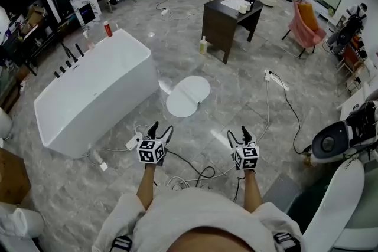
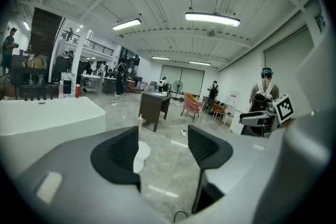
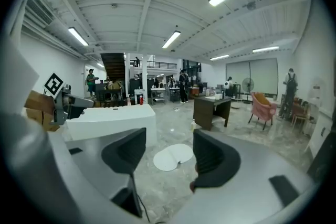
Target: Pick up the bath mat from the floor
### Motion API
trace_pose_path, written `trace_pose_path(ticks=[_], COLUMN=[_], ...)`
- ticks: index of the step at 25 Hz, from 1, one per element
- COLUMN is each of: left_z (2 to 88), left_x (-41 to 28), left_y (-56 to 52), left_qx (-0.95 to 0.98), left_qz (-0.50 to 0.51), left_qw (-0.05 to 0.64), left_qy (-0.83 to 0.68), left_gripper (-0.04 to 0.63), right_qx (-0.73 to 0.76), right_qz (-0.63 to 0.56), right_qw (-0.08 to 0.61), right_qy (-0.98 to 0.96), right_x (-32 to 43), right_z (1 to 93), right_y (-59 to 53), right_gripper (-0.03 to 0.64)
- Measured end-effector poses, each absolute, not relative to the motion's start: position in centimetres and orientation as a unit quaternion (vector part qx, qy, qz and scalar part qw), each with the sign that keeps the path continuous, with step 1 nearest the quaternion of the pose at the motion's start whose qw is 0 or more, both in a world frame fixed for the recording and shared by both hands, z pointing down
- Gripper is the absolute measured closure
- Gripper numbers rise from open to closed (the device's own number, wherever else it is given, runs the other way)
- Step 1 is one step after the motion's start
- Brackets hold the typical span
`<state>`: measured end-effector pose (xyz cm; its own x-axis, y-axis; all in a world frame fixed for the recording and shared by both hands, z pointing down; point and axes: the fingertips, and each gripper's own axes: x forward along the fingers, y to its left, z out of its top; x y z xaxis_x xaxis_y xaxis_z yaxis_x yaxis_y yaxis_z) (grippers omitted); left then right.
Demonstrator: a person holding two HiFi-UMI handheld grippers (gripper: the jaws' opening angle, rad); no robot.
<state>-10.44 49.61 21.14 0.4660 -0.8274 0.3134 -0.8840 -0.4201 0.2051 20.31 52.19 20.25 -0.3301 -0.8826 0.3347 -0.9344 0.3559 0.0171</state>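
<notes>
The mat [image 1: 188, 96] lies flat on the grey marbled floor [image 1: 248, 97]. It is white, with two rounded lobes, and it sits between the white tub [image 1: 88, 97] on its left and the dark desk [image 1: 227, 18] further back. A pale bottle [image 1: 203, 45] stands on the floor by the desk's near corner, beyond the mat.

Both grippers are held out low in front of the person, side by side and tipped slightly down. The left gripper [image 1: 161, 128] has its jaws apart with nothing between them. The right gripper [image 1: 237, 134] also has its jaws apart and holds nothing.

In the head view the mat is ahead of both grippers and well apart from them, with its near edge roughly in line with the gap between the two. In the left gripper view the mat [image 2: 140, 157] shows at the inner edge of the left jaw, partly hidden behind it. In the right gripper view the mat [image 3: 170, 157] shows whole in the gap between the jaws, on the floor ahead.

Dark cables [image 1: 195, 171] trail across the floor under the grippers.
</notes>
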Motion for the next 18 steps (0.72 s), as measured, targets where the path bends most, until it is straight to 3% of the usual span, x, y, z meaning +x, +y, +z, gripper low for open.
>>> trace_pose_path(ticks=[18], left_z=[21.2], left_x=[-4.4], left_y=[50.9], left_qx=[0.837], left_qz=[0.091], left_qw=[0.166], left_qy=[-0.513], left_gripper=[0.314], right_qx=[0.559], right_qz=[0.088], right_qw=[0.144], right_qy=[-0.811], right_x=[25.3], right_z=[20.7], right_y=[53.8], right_gripper=[0.362])
